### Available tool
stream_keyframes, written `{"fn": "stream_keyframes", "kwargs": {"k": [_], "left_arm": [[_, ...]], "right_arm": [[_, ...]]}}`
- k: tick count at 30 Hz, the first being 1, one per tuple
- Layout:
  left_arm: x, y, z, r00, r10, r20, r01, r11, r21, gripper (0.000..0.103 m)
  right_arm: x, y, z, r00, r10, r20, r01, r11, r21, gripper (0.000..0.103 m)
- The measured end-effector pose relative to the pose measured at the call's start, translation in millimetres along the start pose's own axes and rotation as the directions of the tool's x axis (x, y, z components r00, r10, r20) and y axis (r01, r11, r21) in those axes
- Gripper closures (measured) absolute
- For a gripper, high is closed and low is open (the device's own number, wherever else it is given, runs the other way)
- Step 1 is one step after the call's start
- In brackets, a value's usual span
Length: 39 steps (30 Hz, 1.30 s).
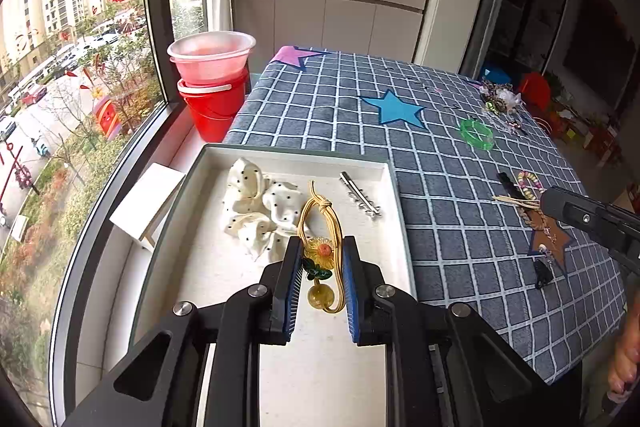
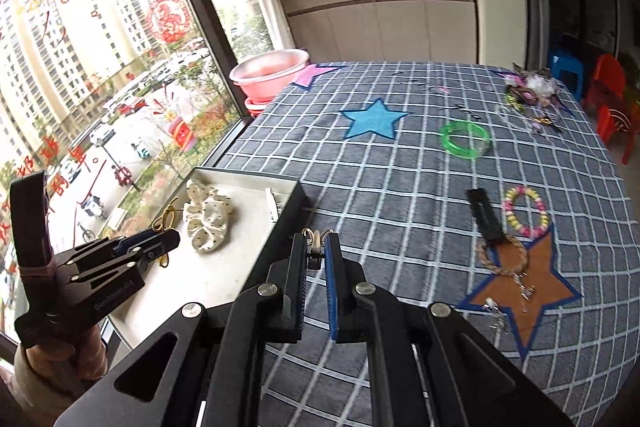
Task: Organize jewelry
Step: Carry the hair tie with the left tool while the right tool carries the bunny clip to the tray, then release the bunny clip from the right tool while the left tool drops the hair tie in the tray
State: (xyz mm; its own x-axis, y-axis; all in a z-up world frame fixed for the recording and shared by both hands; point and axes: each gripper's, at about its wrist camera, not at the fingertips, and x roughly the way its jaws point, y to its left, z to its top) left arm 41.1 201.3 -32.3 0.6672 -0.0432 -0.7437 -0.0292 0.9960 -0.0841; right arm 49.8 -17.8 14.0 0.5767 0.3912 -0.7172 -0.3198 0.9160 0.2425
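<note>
A white tray (image 1: 384, 167) sits at the table's left edge by the window. In it lie a cream polka-dot scrunchie (image 1: 256, 207), a silver hair clip (image 1: 360, 195) and a yellow elastic hair tie with a sunflower and bead (image 1: 320, 251). My left gripper (image 1: 320, 247) hovers over the tray, jaws apart around the hair tie, which rests on the tray floor. My right gripper (image 2: 316, 243) is shut on a small beige hair clip (image 2: 316, 247), held above the table beside the tray's right wall (image 2: 280, 227).
On the checked tablecloth lie a green bangle (image 2: 466, 139), a pastel bead bracelet (image 2: 526, 211), a black clip (image 2: 486, 215), a braided bracelet with charm (image 2: 508, 267) and a pile of jewelry (image 2: 528, 95) at the far right. Red bucket with pink basin (image 1: 212, 83) stands on the sill.
</note>
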Motion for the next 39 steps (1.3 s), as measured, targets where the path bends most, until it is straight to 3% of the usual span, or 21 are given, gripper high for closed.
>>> {"fn": "stream_keyframes", "kwargs": {"k": [8,13,24,29,39], "left_arm": [[20,39,-4,0.998,0.049,-0.043,-0.052,0.997,-0.056,0.076],[42,45,-4,0.994,0.070,-0.081,-0.074,0.996,-0.052,0.076],[66,42,-11,0.982,0.130,-0.134,-0.135,0.990,-0.026,0.076],[76,40,-16,0.973,0.150,-0.175,-0.155,0.988,-0.012,0.076],[77,34,-14,0.966,0.184,-0.182,-0.185,0.983,0.010,0.076]], "right_arm": [[66,67,22,0.994,0.070,-0.079,-0.079,0.990,-0.115,0.094],[107,83,30,0.990,0.074,-0.119,-0.091,0.986,-0.141,0.094],[161,82,22,0.979,0.056,-0.196,-0.084,0.987,-0.139,0.094],[173,76,14,0.969,0.043,-0.244,-0.077,0.988,-0.132,0.094],[185,79,10,0.952,0.017,-0.307,-0.067,0.986,-0.153,0.090]]}}
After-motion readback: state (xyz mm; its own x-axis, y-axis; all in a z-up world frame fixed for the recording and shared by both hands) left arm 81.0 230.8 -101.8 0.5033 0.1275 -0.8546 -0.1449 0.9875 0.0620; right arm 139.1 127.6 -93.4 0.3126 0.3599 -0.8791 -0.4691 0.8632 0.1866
